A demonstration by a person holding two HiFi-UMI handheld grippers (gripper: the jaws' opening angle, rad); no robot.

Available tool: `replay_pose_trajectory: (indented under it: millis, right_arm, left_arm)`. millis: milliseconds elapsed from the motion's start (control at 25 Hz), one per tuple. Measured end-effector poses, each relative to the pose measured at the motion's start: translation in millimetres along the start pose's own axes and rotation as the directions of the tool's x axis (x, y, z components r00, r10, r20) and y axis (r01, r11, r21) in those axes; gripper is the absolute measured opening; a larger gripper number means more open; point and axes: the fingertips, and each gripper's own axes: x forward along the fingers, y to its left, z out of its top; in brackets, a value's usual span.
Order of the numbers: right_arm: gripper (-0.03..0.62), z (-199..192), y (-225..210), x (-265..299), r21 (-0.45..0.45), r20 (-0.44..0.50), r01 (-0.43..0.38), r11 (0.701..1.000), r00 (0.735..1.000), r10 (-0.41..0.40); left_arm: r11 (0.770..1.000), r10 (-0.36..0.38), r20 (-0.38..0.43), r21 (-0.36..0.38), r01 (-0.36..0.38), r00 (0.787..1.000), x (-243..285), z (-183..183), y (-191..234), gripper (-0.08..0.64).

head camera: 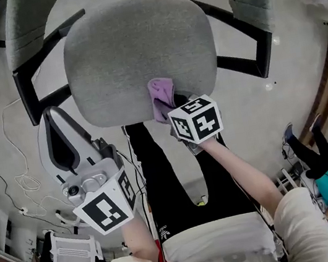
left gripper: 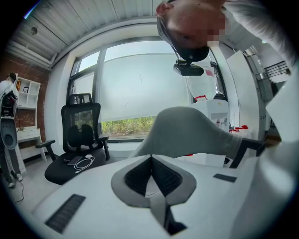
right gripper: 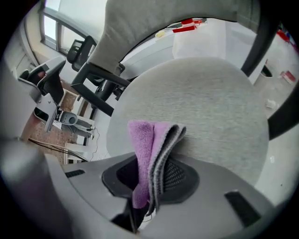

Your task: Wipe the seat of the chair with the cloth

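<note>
The grey fabric chair seat (head camera: 137,50) fills the upper middle of the head view. A folded purple cloth (head camera: 162,96) rests on the seat's front edge. My right gripper (head camera: 171,110) is shut on the cloth, its marker cube just in front of the seat. In the right gripper view the cloth (right gripper: 145,140) stands pinched between the jaws of my right gripper (right gripper: 150,173), and the seat (right gripper: 210,107) spreads beyond it. My left gripper (head camera: 51,114) hangs left of the seat, off the chair, jaws together and holding nothing. From my left gripper (left gripper: 152,161) I see the grey backrest (left gripper: 187,130).
Black armrests (head camera: 31,88) (head camera: 250,49) flank the seat, and the grey backrest (head camera: 25,20) lies beyond it. My legs in black trousers (head camera: 168,189) stand right before the seat. White cables (head camera: 21,177) trail on the floor at left. A black office chair (left gripper: 79,135) stands by the window.
</note>
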Motion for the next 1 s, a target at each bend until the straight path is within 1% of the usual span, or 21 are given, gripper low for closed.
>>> replay_pose_trajectory:
  millis: [240, 400, 560, 800, 920, 1000]
  right_arm:
    - [0.092, -10, -59, -36, 0.053, 0.014, 0.077, 0.996, 0.997, -0.078]
    - [0.092, -19, -90, -52, 0.093, 0.024, 0.103, 0.99, 0.994, -0.106]
    - [0.092, -26, -106, -61, 0.115, 0.029, 0.118, 0.986, 0.992, -0.122]
    - [0.092, -36, -137, -83, 0.176, 0.039, 0.157, 0.972, 0.985, -0.167]
    - [0.092, -41, -149, -90, 0.192, 0.046, 0.184, 0.964, 0.98, -0.196]
    - [0.092, -43, -151, -92, 0.183, 0.047, 0.205, 0.962, 0.975, -0.217]
  left_arm:
    - [0.998, -0.059, 0.003, 0.009, 0.059, 0.998, 13, 8, -45, 0.012]
    - [0.995, -0.101, 0.011, 0.02, 0.101, 0.995, 21, 14, -75, 0.012]
    - [0.99, -0.133, 0.014, 0.045, 0.133, 0.991, 27, 18, -97, 0.012]
    - [0.982, -0.182, 0.015, 0.054, 0.181, 0.983, 32, 26, -128, 0.012]
    - [0.976, -0.208, 0.022, 0.069, 0.206, 0.978, 33, 32, -136, 0.012]
    - [0.974, -0.216, 0.03, 0.079, 0.213, 0.976, 32, 37, -135, 0.012]
